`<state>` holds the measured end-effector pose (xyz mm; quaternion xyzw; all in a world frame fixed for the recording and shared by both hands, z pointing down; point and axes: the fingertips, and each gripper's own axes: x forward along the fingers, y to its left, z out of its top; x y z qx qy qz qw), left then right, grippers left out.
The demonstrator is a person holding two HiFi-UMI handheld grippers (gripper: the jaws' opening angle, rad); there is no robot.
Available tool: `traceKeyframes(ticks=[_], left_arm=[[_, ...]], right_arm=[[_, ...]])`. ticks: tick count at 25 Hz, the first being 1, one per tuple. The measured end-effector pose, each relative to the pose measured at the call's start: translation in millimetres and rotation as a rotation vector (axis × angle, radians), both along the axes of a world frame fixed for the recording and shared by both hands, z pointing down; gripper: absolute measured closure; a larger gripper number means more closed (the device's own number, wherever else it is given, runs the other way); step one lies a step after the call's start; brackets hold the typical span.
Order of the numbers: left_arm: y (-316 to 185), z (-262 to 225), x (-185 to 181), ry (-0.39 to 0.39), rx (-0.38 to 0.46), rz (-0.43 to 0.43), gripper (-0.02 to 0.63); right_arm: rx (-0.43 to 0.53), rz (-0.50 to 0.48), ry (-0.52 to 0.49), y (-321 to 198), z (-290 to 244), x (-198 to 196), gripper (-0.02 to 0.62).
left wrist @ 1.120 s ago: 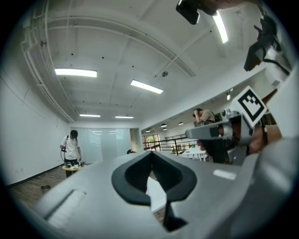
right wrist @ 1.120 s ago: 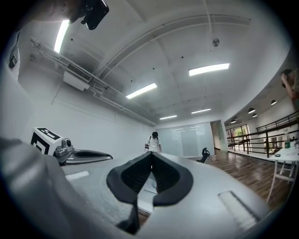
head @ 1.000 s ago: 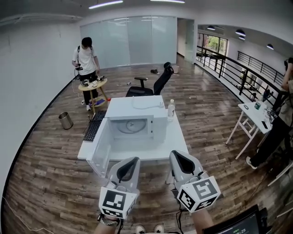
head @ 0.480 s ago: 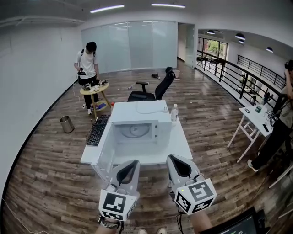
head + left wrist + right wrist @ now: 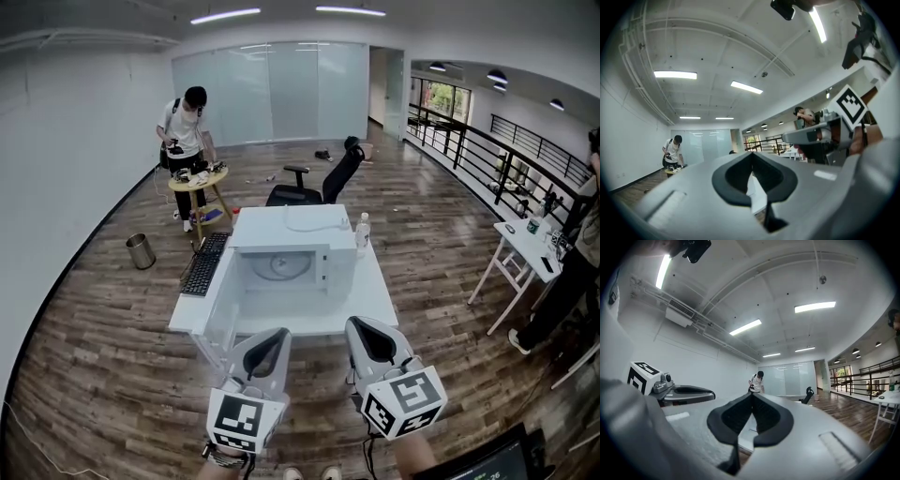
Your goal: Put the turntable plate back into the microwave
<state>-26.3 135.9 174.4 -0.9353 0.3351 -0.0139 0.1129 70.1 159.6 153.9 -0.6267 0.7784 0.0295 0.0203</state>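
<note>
- Nearest me: left gripper (image 5: pixel 270 337) and right gripper (image 5: pixel 367 328), held side by side and level, short of the near edge of the white table (image 5: pixel 375 298). Both are clenched and empty. Each gripper's own view shows its black pads (image 5: pixel 736 176) meeting along a line.
- Gripper views only: each catches the other gripper alongside, with the ceiling lights above. Neither looks into the oven.
- Head view only: microwave (image 5: pixel 291 225) on the table, its door (image 5: pixel 217 314) swung open to the left.
- Turntable plate (image 5: pixel 278 267) lies inside the cavity, well apart from both grippers.
- Water bottle (image 5: pixel 363 231) stands just beside the microwave's right side. Keyboard (image 5: pixel 205 263) lies to its left.
- Farther: office chair (image 5: pixel 323 183), metal bin (image 5: pixel 141 250).
- Farthest: a person (image 5: pixel 190 120) standing at a small round table (image 5: pixel 199 178).
</note>
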Motion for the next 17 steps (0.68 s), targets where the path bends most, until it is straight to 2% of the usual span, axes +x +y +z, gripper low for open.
traceKeyframes(ticks=[1,5,12,17], left_arm=[[0,1,0,-0.008,0.003,0.001,0.601],[8,-6,2,0.037,-0.010,0.016,0.601],[11,-4,2,0.020,-0.009,0.013,0.601],[10,6,0,-0.027,-0.001,0.010,0.601]], right_arm=[[0.002,-0.002,0.001,0,-1,0,0.594],[0.007,-0.013,0.008,1,-4,-3,0.594],[0.008,-0.018,0.014,4,-5,-6,0.594],[0.004,-0.021,0.015,8,-4,-6,0.594]])
